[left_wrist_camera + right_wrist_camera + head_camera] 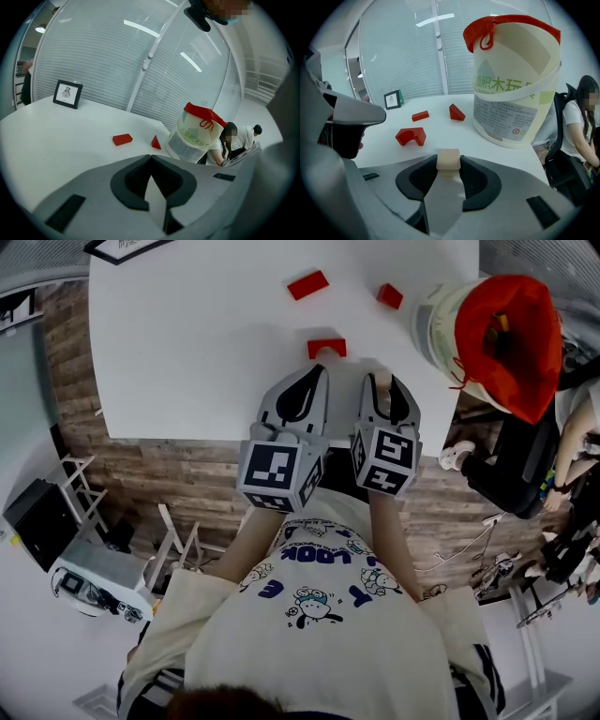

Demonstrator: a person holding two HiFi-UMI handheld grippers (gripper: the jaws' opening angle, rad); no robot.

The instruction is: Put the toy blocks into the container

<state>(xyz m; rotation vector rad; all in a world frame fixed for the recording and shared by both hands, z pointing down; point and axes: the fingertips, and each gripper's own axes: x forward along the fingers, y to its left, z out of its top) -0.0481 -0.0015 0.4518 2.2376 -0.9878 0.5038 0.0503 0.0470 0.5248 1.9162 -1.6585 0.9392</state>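
A cream block (448, 158) is pinched between the tips of my right gripper (448, 164), which hangs just over the white table (187, 352) near its front edge. The same block (382, 381) shows at the right gripper (382, 390) in the head view. My left gripper (151, 157) is shut with nothing in it, beside the right one. A red arch block (410, 136) lies just ahead of both. Farther back lie a red flat block (420, 115) and a red wedge (456, 112). The cream container (513, 89) with a red liner stands at the right, open.
A small framed picture (67, 93) stands at the table's far left corner. The left gripper's body (347, 117) fills the left of the right gripper view. A seated person (581, 126) is beyond the table's right edge. Behind the table runs a wall of blinds.
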